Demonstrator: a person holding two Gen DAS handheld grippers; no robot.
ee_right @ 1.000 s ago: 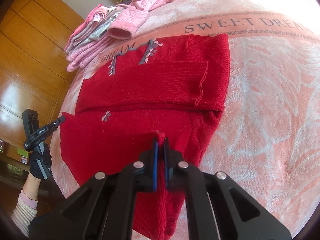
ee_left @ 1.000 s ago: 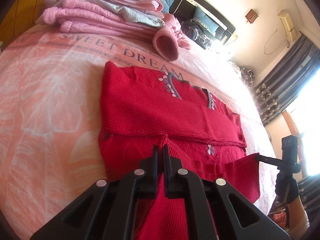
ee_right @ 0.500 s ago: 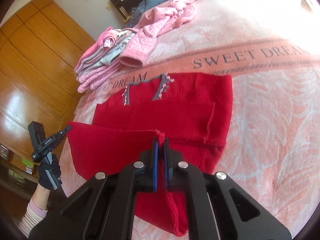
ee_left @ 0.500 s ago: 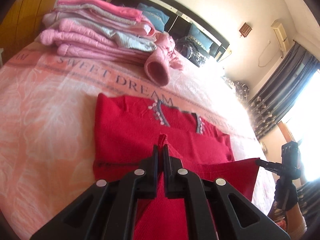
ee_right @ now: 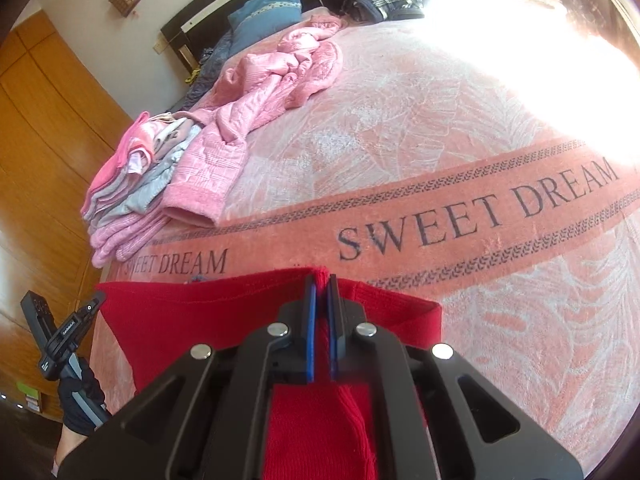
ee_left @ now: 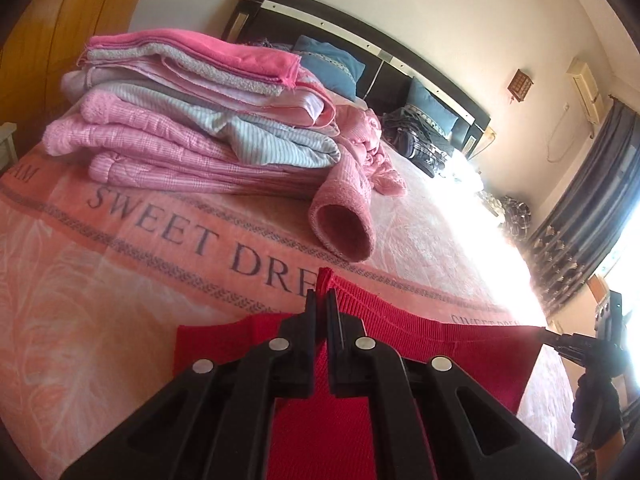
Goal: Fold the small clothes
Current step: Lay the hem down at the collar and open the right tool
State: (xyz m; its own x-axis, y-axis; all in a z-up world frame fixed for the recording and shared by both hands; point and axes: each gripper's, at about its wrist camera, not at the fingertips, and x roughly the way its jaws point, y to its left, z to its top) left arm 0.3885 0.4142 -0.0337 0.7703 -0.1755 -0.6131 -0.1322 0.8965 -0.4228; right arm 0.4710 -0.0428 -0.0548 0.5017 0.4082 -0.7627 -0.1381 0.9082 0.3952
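Step in hand: the bottom-to-top fold of the red sweater; its hem edge hangs lifted between the two tongs and is carried toward the band of lettering on the bed.

Left tongs: clenched on a corner of the sweater's edge, a tuft of red knit poking up past the tips.

Right tongs: likewise clenched on the other corner, red cloth pinched between the blue pads and bunched under the frame.

Where the sweater is: on the bed, near its foot end, part of it flat on the pink blanket and the held edge raised above it. The collar end is hidden behind the lifted cloth, so how close the edge is to it cannot be told.

Neighbours: a pile of folded pink and grey clothes lies well beyond the sweater, with a loose pink garment trailing a sleeve cuff toward the lettering.

Next move, as a judgement: both corners should come down together, level with each other, so the hem meets the shoulders squarely; then both tongs let go and the fold is smoothed.

Risk: an uneven drop would leave a skewed fold, and the soft knit may cling to the pads.
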